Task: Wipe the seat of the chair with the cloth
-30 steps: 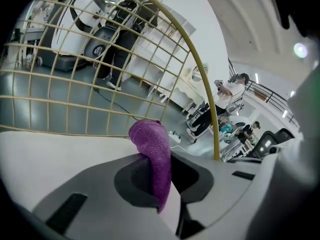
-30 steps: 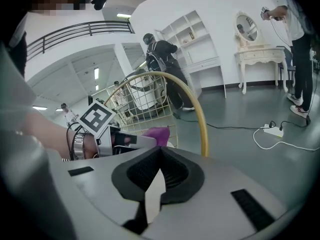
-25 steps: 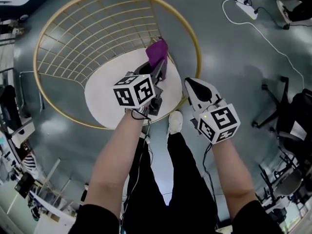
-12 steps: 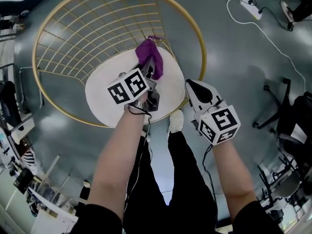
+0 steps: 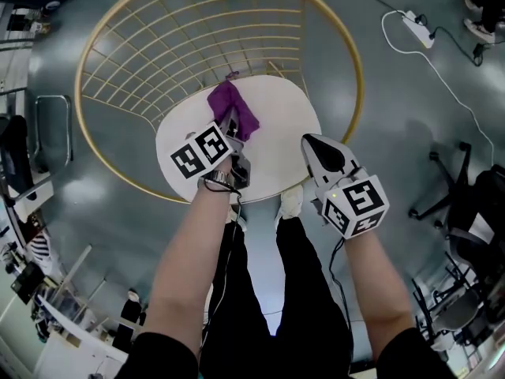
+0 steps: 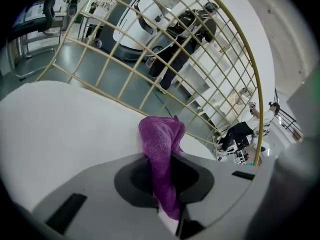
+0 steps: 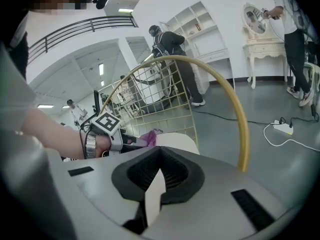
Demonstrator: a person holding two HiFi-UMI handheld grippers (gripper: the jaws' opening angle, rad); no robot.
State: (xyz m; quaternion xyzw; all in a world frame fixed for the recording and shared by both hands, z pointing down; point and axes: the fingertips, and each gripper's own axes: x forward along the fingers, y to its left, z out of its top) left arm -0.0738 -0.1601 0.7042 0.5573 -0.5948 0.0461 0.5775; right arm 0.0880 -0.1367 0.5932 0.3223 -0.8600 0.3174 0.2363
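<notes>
Two grippers are in view, but only one is doing work. Your left gripper [image 5: 231, 130] has its jaws clamped on the purple cloth [image 5: 232, 107]. The cloth's free end bunches out ahead of the jaws and seems to rest on the white seat [image 5: 280, 129], toward the back, close to where the gold wire chair frame [image 7: 241, 134] rises. Your right gripper [image 5: 319, 150] hangs at the seat's front right edge, jaws pressed together with nothing between them.

As I judge it, you are in the wiping step itself, and the front and right of the seat look like ground yet to cover. The next move calls for pressing the cloth down flat and drawing it across the seat in broad strokes. Hold the clamp firm so the cloth does not slip out, and steer clear of the wires.
</notes>
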